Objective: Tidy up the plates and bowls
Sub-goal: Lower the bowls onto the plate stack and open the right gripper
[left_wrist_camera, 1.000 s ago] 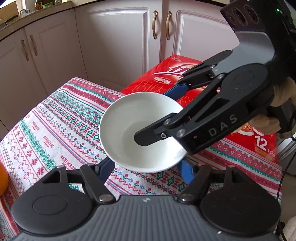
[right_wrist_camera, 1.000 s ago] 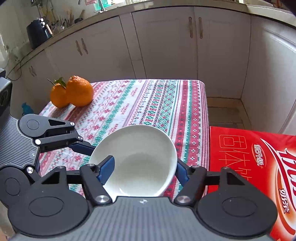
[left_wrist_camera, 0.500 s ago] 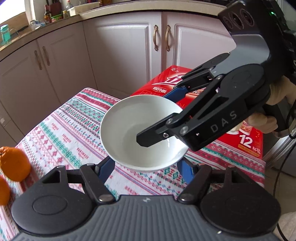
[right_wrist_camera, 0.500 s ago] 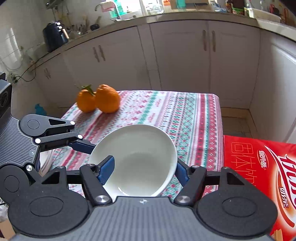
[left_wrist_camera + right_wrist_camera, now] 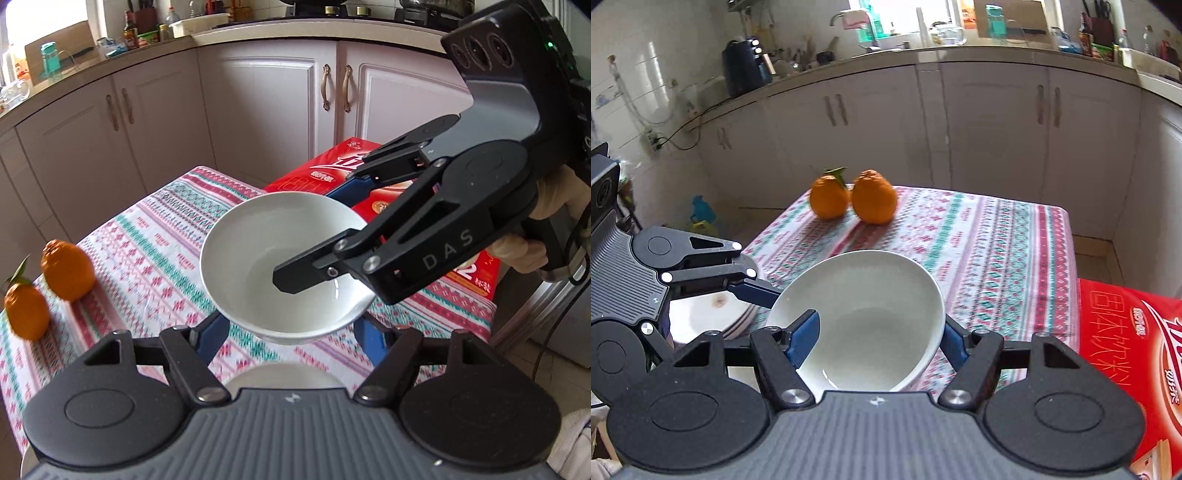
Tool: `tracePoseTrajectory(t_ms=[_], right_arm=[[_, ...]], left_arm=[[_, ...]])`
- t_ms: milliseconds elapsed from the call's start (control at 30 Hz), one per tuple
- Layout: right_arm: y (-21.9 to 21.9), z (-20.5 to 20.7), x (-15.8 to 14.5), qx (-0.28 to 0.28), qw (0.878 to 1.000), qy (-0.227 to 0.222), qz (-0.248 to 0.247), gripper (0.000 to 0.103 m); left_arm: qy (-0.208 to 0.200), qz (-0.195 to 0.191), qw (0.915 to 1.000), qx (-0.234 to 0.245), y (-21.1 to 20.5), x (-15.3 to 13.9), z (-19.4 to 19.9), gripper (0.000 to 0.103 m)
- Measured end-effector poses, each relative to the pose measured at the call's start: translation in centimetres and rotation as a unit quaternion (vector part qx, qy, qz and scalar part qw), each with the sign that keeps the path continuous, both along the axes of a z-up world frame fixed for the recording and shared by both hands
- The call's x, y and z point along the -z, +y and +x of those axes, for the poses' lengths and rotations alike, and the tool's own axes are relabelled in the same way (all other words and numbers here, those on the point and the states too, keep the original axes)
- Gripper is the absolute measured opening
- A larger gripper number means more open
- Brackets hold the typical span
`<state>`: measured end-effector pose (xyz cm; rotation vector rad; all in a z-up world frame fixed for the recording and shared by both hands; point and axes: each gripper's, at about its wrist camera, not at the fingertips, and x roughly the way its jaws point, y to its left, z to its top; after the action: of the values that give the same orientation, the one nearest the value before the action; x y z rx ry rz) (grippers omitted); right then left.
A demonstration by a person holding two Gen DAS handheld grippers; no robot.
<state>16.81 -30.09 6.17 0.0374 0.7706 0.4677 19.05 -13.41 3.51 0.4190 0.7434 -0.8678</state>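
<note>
Only rightward: stacked plates (image 5: 701,314).

Both my grippers raised, facing each other at angle. Left gripper (image 5: 291,332) spread wide, one blue finger (image 5: 212,338) either side of white bowl (image 5: 273,254). Right gripper (image 5: 877,338) also spread, fingers (image 5: 803,338) bracketing same bowl; contact not clear. My right hand (image 5: 543,229) wrapped round right gripper's handle, arm reaching in from right.
</note>
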Motion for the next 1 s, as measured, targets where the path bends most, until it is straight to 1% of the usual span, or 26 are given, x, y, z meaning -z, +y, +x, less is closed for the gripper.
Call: tracePoseTrajectory(t_ms=[267, 567, 1000], right_arm=[[3.1, -2.2, 0.1, -0.031, 1.0, 0.0, 0.0, 0.074], [6.3, -2.9, 1.8, -0.06, 0.998, 0.018, -0.009, 0.074], [7.2, -2.9, 3.6, -0.063, 0.997, 0.042, -0.016, 0.074]], left_arm=[[-0.001, 0.005, 0.9997, -0.024, 2.9, -0.2, -2.7, 0.074], [0.015, 0.015, 0.9987, -0.045, 5.3, 1.0, -3.8, 0.074], [0.039, 0.016, 0.998, -0.047, 6.1, 2.8, -3.8, 0.074]])
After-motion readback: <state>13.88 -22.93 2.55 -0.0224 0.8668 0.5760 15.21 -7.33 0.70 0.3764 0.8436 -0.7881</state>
